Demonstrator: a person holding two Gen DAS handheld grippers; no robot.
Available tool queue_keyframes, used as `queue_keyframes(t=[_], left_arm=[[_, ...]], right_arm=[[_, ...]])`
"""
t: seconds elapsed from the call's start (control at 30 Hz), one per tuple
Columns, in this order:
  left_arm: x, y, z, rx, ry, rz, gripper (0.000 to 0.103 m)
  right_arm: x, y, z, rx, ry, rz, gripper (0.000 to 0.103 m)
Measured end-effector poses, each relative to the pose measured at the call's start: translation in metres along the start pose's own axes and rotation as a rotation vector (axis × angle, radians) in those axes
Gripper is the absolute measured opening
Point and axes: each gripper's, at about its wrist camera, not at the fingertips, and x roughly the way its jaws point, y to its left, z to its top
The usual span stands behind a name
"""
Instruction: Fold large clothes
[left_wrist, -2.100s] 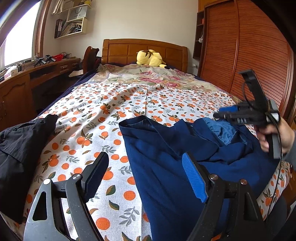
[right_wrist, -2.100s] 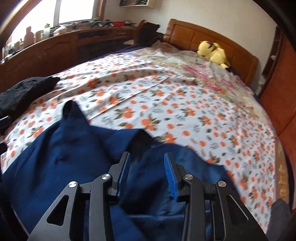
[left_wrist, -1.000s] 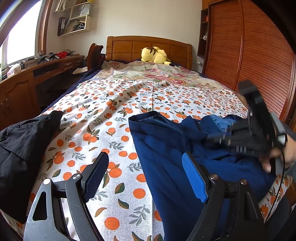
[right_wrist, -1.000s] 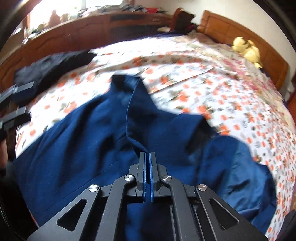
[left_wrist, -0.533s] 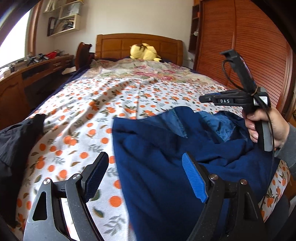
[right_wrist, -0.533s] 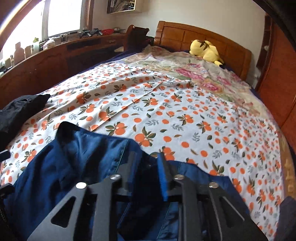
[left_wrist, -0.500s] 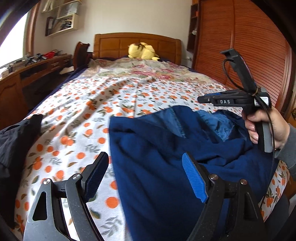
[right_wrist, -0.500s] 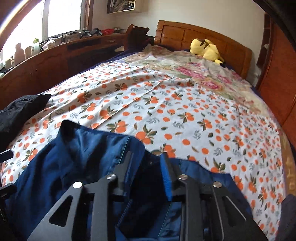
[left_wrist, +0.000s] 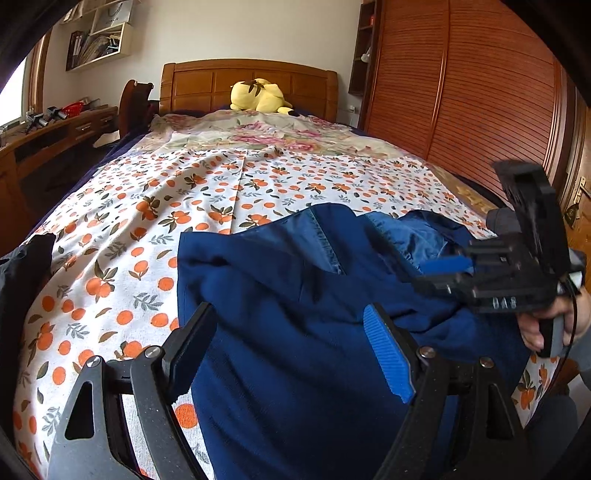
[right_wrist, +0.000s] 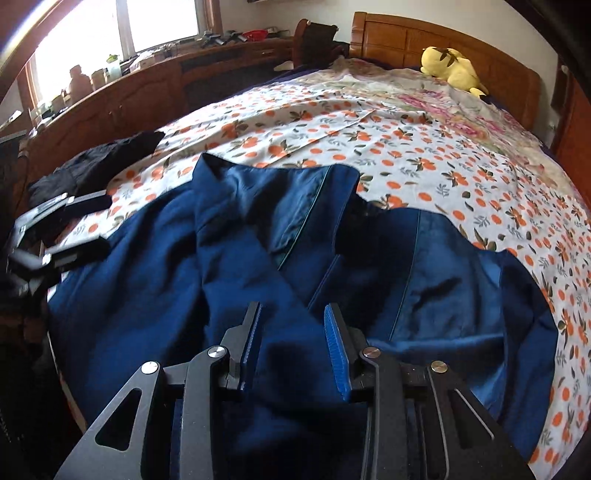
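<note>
- A dark blue jacket (right_wrist: 229, 280) lies rumpled across the foot of the bed (left_wrist: 207, 192), on a white sheet (right_wrist: 406, 147) printed with oranges and leaves.
- The jacket is partly turned open; a lighter blue lining (right_wrist: 436, 258) shows on its right-hand side, and a collar corner (right_wrist: 207, 162) points up towards the head of the bed.
- The left claw (left_wrist: 291, 354) hangs over the jacket's near left edge with its jaws spread wide, gripping nothing; one finger sits above the sheet, the blue-padded one above the cloth.
- The right claw (right_wrist: 291, 343) hovers low over the middle of the jacket, jaws parted a moderate way with blue cloth visible between them, and nothing is pinched.
- From the left wrist view, the right claw (left_wrist: 443, 266) is seen side-on above the jacket's right part, a hand (left_wrist: 554, 325) wrapped round its handle.
- A black garment (right_wrist: 99, 166) lies bunched on the left edge of the bed, apart from the jacket.
- A yellow plush toy (left_wrist: 258, 96) rests against the wooden headboard (left_wrist: 207, 81), well apart from the jacket.
- A long wooden counter (right_wrist: 129, 96) runs along the left wall under the window, cluttered with small things I cannot make out.
- A slatted wooden wardrobe (left_wrist: 461, 92) stands on the right side of the bed.
</note>
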Motion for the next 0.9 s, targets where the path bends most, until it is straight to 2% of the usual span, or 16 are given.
queue_keyframes(t=[0.2, 0.27, 0.6, 0.67, 0.7, 0.8, 0.9], left_arm=[[-0.004, -0.01, 0.002, -0.007, -0.014, 0.017, 0.082], [-0.004, -0.013, 0.0, 0.001, -0.012, 0.026, 0.082], [-0.006, -0.016, -0.008, 0.034, 0.004, 0.063, 0.082], [-0.006, -0.014, -0.009, 0.033, 0.005, 0.06, 0.082], [-0.006, -0.014, -0.009, 0.033, 0.005, 0.059, 0.082], [-0.007, -0.012, -0.008, 0.031, 0.001, 0.053, 0.082], [-0.011, -0.009, -0.006, 0.025, -0.012, 0.047, 0.082]], right_arm=[[-0.01, -0.007, -0.012, -0.001, 0.056, -0.019, 0.038], [-0.007, -0.011, -0.005, 0.011, 0.067, -0.017, 0.04], [0.016, -0.02, 0.005, 0.081, 0.169, 0.081, 0.044], [0.014, -0.017, 0.006, 0.064, 0.17, 0.101, 0.028], [0.014, -0.015, 0.006, 0.046, 0.173, 0.118, 0.012], [0.002, -0.002, 0.009, -0.059, 0.145, 0.054, 0.007], [-0.01, -0.002, 0.026, -0.087, 0.071, -0.04, 0.006]])
